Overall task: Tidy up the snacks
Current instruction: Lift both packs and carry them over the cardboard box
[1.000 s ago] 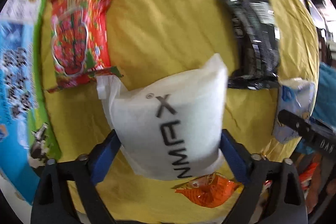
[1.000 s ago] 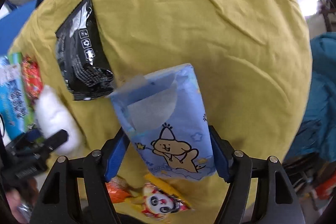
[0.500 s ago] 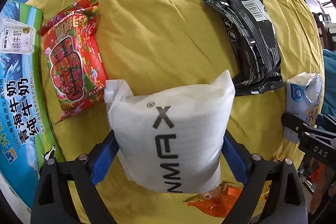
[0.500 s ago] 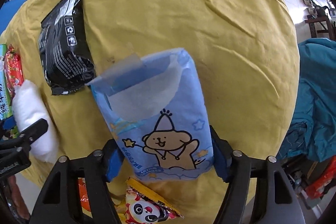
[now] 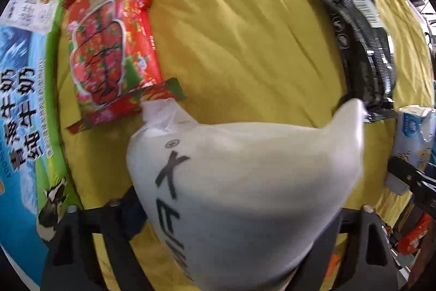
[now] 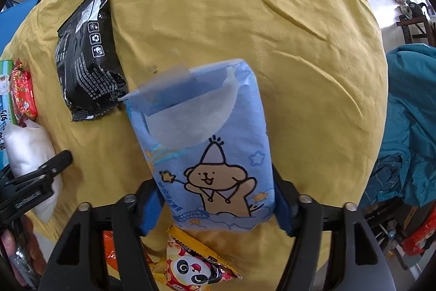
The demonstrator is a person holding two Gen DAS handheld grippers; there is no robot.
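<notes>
Two packs in hand, coming down to join the row on the yellow cloth

Left wrist view: your left hand-held gripper [image 5: 234,212] is clenched on the white pouch [image 5: 245,182], its jaws having just been closing with the pouch between them. The pouch's far-left corner sits over the near edge of the red snack pack [image 5: 111,45], and its far-right corner is close to the black packet [image 5: 362,45]. Lower it into the gap between those two so it overlaps neither, then let go only once it lies flat on the table [image 5: 245,32].

Right wrist view: your right hand-held gripper [image 6: 215,201] is grasping the blue bear-print pack [image 6: 215,152], its jaws also just closing on it. Bare cloth lies to the right of the black packet [image 6: 90,59]; set the pack there, parallel, clear of the panda snack [image 6: 193,266] at the near edge.
</notes>
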